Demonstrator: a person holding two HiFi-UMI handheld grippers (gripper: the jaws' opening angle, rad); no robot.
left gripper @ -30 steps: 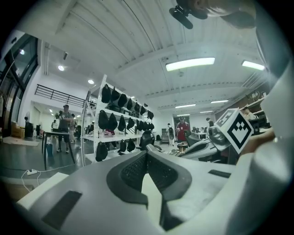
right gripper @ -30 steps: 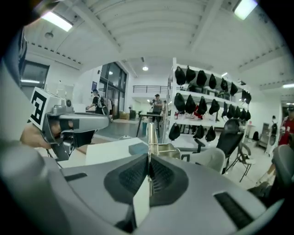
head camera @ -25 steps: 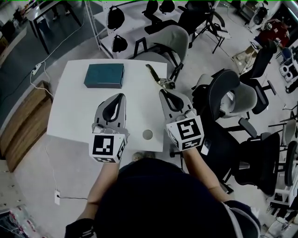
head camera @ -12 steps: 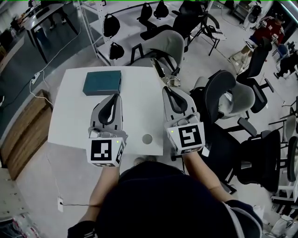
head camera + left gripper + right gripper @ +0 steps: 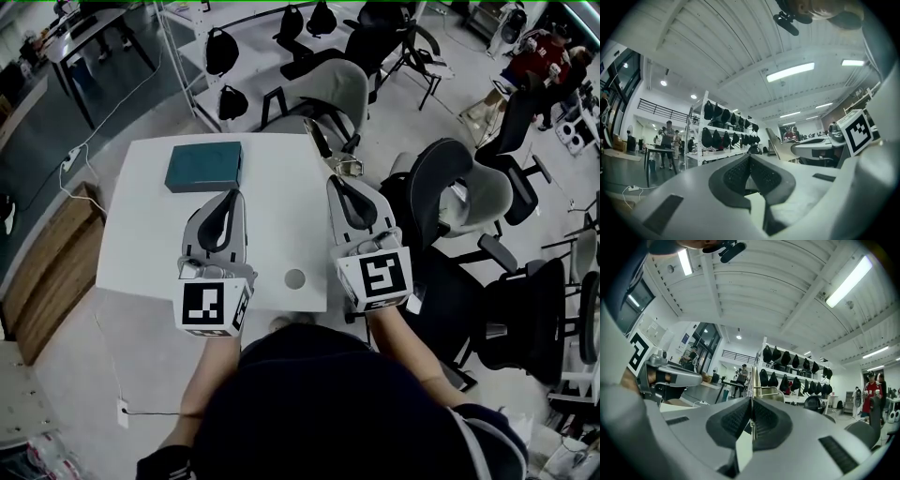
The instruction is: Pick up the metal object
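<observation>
Metal object (image 5: 327, 150) sits just right of centre in the upper half of the head view, over the right edge of the white worktop (image 5: 150, 234). It is a thin, pale strip that runs up and to the left, away from the right gripper (image 5: 334, 180). The right gripper view shows that gripper's fingers (image 5: 736, 420) pressed together on the strip's near end, with the sheet standing edge-on between the pads and the rest of it (image 5: 765, 391) reaching out ahead. The left gripper (image 5: 232, 193) hangs over the middle of the worktop, below the teal box (image 5: 204, 164), with its fingers (image 5: 733, 174) closed on nothing.

The grip looks made, so the step in hand is the lift. No view settles whether the far end has already cleared the worktop.

The next move probably calls for a straight rise with the wrist kept level. The hold is on one end of a thin, smooth piece, so the free end may swing or slip if it is tilted. The piece also lies near the worktop's edge, with chairs (image 5: 450, 202) close at the right.
</observation>
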